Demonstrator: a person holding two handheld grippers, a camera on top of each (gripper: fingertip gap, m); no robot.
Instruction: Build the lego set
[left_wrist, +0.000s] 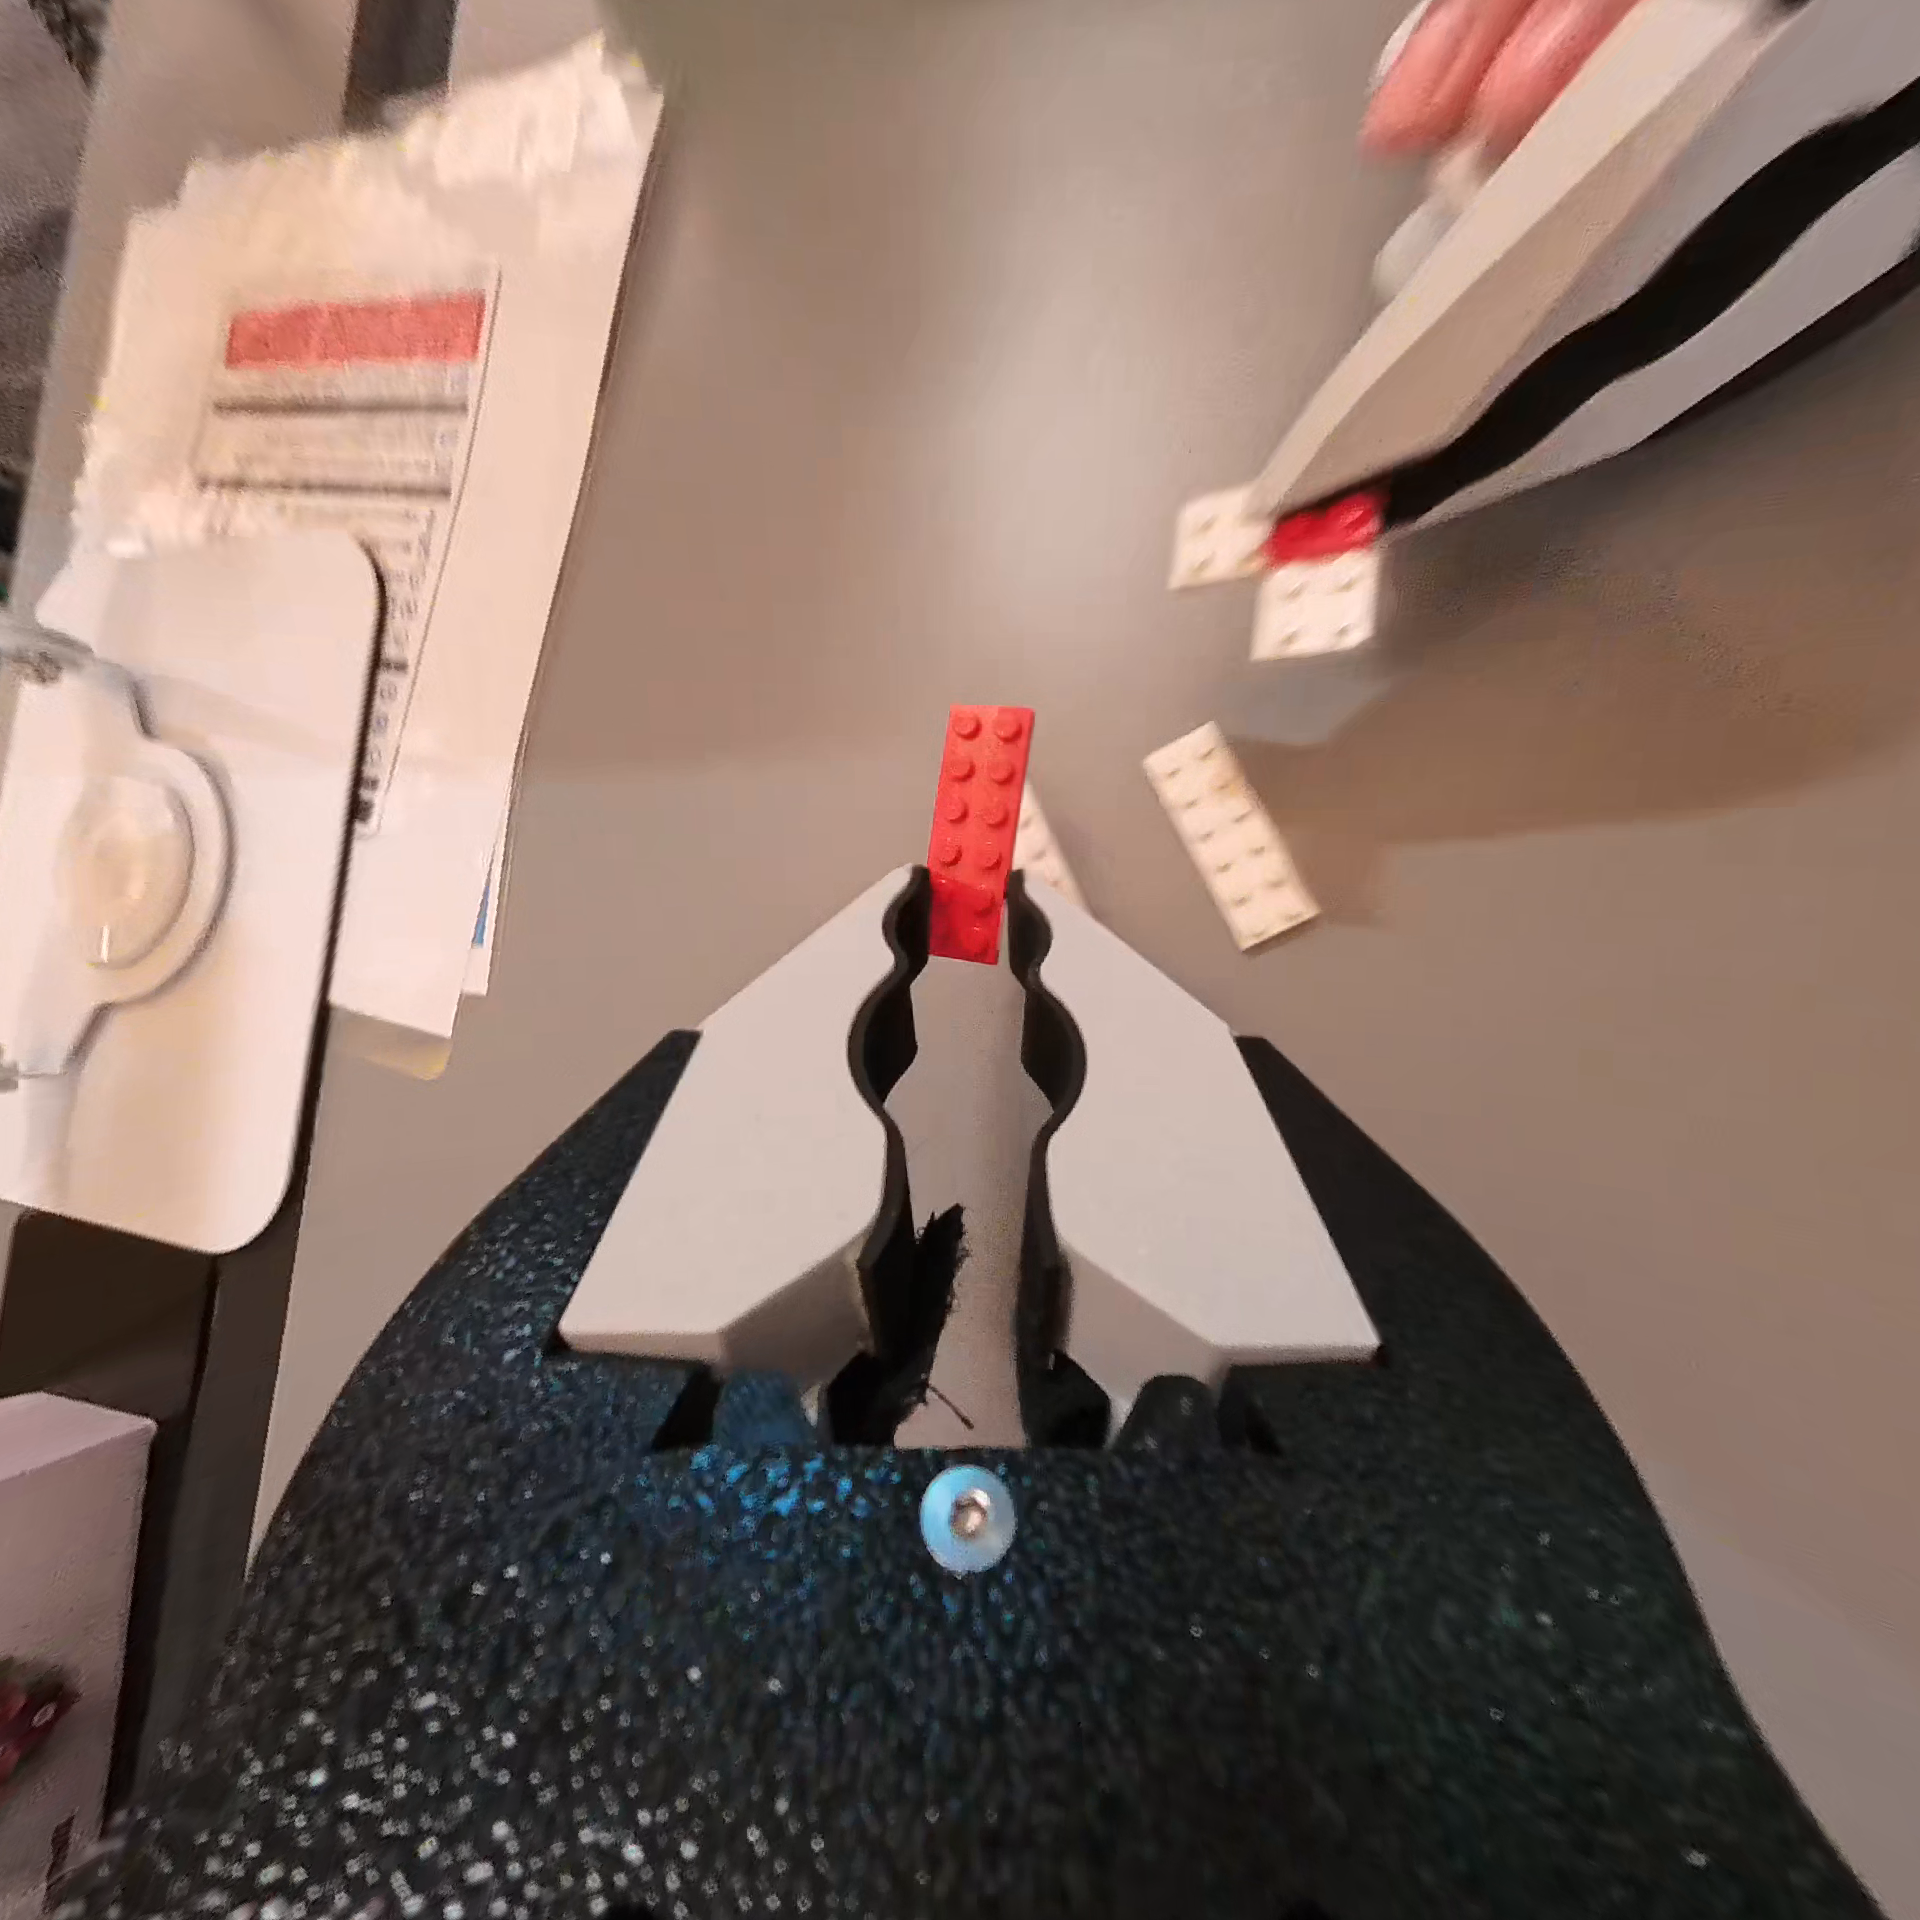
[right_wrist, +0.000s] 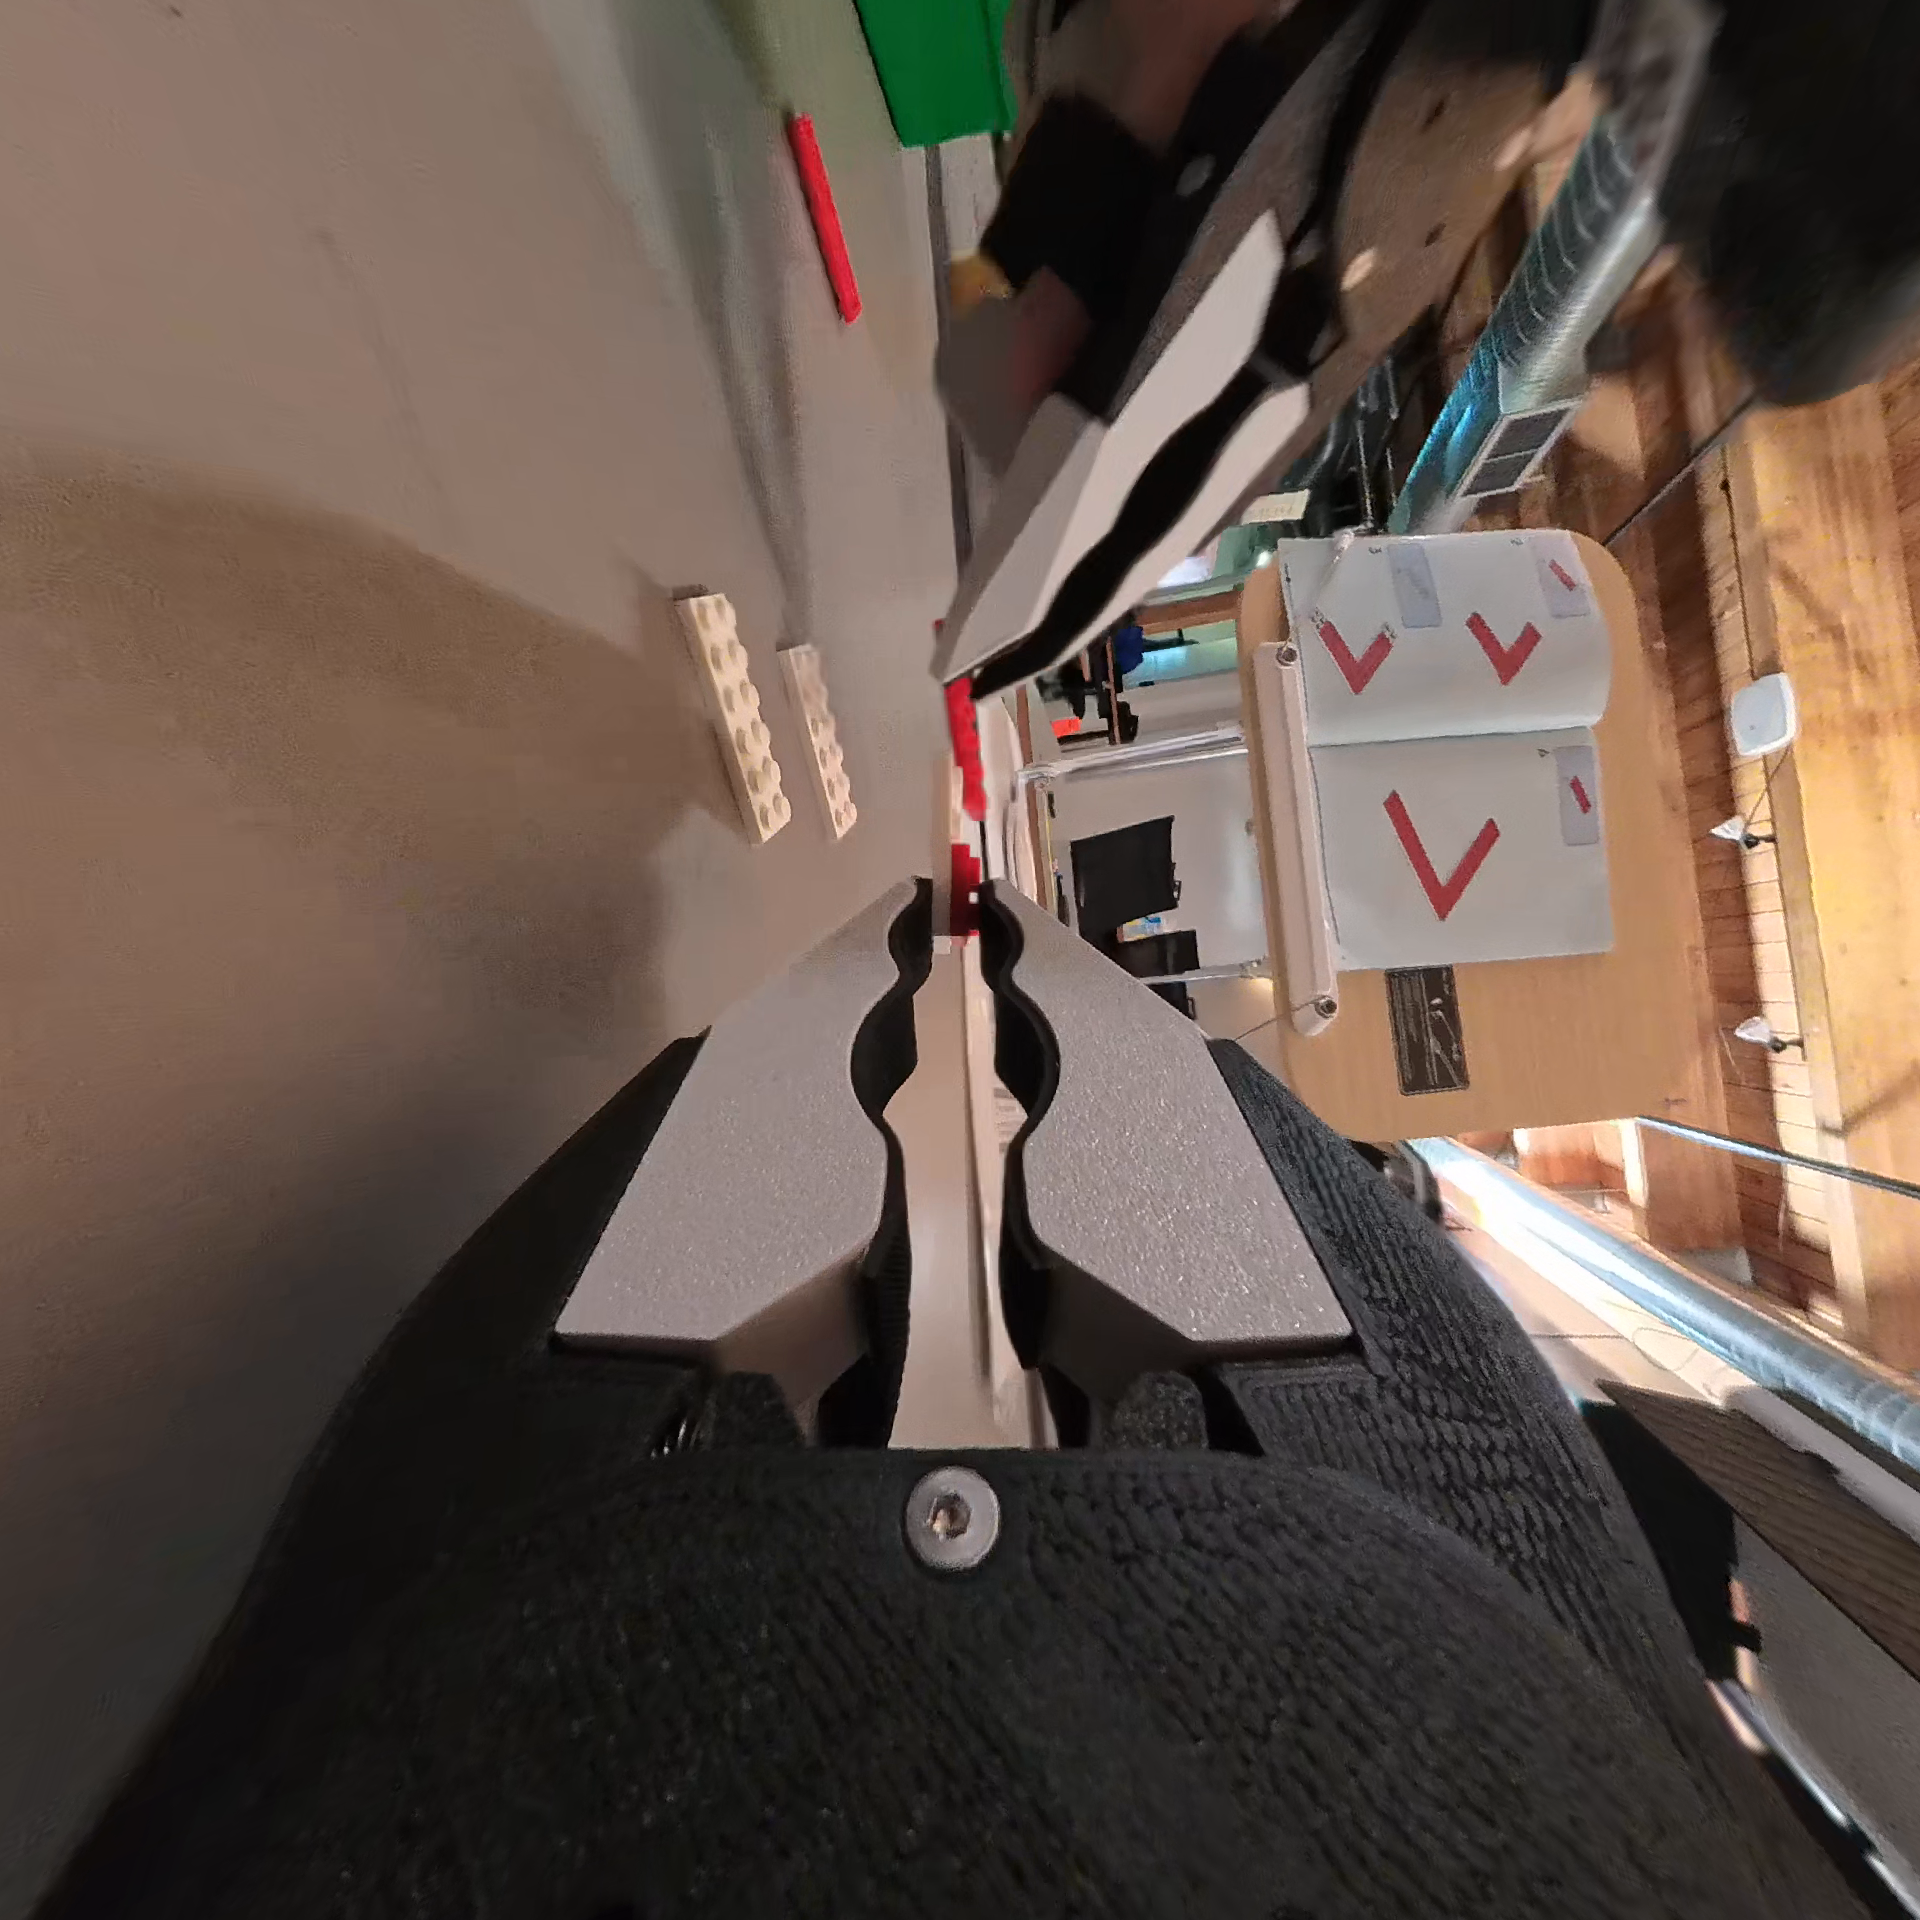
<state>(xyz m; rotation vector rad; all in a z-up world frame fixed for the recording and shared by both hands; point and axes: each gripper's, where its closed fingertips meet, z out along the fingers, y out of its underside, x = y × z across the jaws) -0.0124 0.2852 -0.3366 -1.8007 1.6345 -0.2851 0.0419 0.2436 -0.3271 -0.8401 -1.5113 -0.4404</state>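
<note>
My left gripper (left_wrist: 968, 894) is shut on one end of a long red plate (left_wrist: 979, 800), which sticks out ahead of the fingertips above the grey table (left_wrist: 831, 520). My right gripper (right_wrist: 954, 899) is shut on a small red piece (right_wrist: 966, 883). In the left wrist view that red piece (left_wrist: 1330, 525) shows at the upper right with two white plates (left_wrist: 1314, 613) joined to it. The long red plate (right_wrist: 966, 743) hangs just ahead of my right fingertips. Two white plates (right_wrist: 732, 717) lie on the table; one of them (left_wrist: 1231, 836) lies right of the long plate.
A thin long red strip (right_wrist: 823, 213) and a green block (right_wrist: 940, 68) lie farther along the table. Papers (left_wrist: 343, 416) and a clear plastic pack (left_wrist: 177, 862) cover the table's left side. An open booklet on a wooden stand (right_wrist: 1455, 727) is beyond the table. My right fingertips sit around 8 centimetres from my left ones.
</note>
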